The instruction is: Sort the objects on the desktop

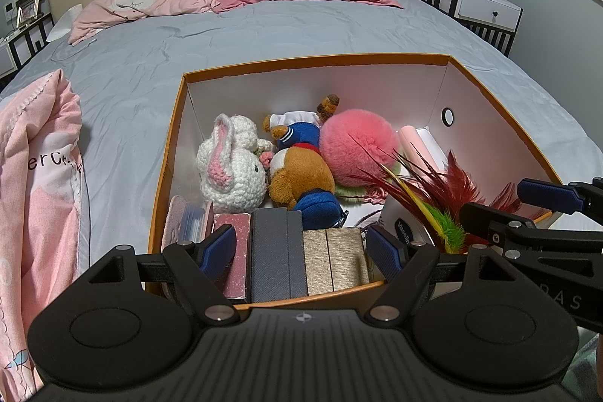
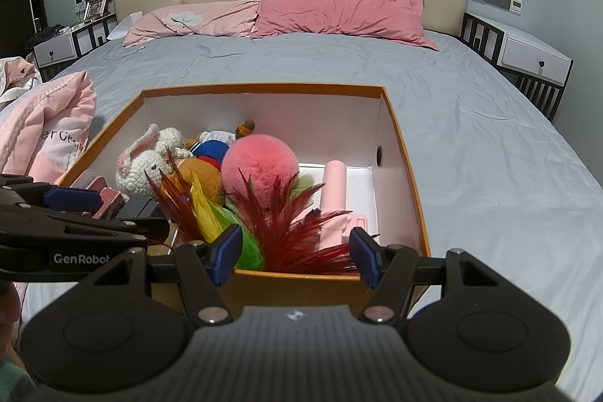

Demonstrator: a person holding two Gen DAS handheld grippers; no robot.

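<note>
Both grippers, left [image 1: 301,253] & right [image 2: 294,253], open, empty over box [image 2: 407,153]; approach feathers [image 2: 297,228] at base, squeeze gently.

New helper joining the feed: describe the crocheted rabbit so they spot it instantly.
Find the orange box on the grey bed. Along its left wall lies the crocheted rabbit, beside the brown plush dog. It alone is white knitted yarn, with long pink-lined ears.
</note>
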